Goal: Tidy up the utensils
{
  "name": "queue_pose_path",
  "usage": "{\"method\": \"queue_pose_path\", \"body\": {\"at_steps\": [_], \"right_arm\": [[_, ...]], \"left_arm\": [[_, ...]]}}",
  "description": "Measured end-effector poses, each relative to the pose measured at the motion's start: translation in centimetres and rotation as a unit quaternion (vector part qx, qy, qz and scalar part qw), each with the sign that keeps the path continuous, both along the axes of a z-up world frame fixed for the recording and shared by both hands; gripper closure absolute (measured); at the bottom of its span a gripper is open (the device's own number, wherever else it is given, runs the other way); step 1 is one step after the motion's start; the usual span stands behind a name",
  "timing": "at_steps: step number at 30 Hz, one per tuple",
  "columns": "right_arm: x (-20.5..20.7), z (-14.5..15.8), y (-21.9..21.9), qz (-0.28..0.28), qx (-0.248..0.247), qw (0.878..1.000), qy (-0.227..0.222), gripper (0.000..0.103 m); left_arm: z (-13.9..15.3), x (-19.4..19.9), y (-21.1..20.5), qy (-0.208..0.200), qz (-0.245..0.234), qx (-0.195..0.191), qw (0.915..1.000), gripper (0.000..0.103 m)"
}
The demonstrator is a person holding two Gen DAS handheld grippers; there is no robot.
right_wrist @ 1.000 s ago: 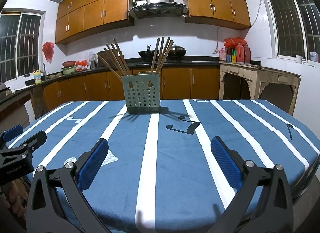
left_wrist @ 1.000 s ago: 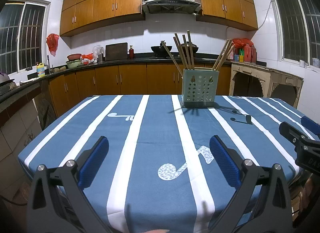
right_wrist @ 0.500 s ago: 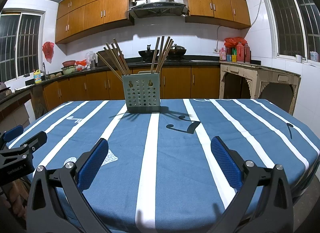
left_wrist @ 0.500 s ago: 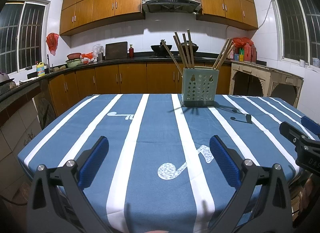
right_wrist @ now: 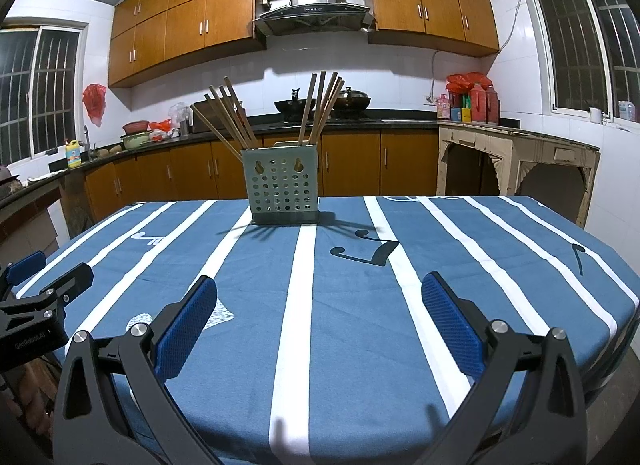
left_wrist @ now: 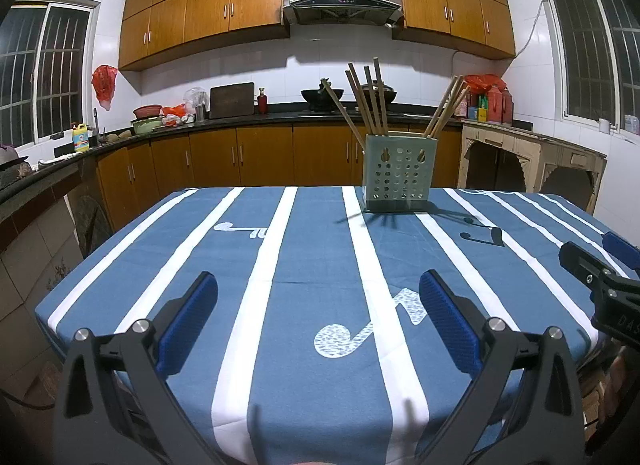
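A grey-green perforated utensil holder (left_wrist: 397,178) stands at the far side of the table, also in the right wrist view (right_wrist: 285,191). Several wooden chopsticks (left_wrist: 370,99) stand in it in two bunches, left and right (right_wrist: 326,105). My left gripper (left_wrist: 318,305) is open and empty over the near edge of the table. My right gripper (right_wrist: 319,305) is open and empty, also over the near edge. Each gripper shows at the side of the other's view: the right one (left_wrist: 600,277), the left one (right_wrist: 36,297).
The table wears a blue cloth with white stripes and music notes (left_wrist: 304,265). Kitchen counters with wooden cabinets (left_wrist: 240,153) run behind and to the left. A pale stone counter (right_wrist: 516,153) stands at the right.
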State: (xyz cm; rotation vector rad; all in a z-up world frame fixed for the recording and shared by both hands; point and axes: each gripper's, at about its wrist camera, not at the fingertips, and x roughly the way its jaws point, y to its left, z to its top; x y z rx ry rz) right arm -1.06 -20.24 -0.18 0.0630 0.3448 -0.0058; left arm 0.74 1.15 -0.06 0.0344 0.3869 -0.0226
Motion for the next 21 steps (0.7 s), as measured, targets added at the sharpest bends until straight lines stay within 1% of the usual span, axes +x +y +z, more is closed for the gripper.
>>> {"method": "queue_pose_path", "body": {"at_steps": [21], "right_arm": [[0.04, 0.07, -0.05, 0.000, 0.001, 1.000, 0.001, 0.002]], "left_arm": [[-0.11, -0.04, -0.06, 0.001, 0.001, 0.000, 1.0000, 0.004]]}}
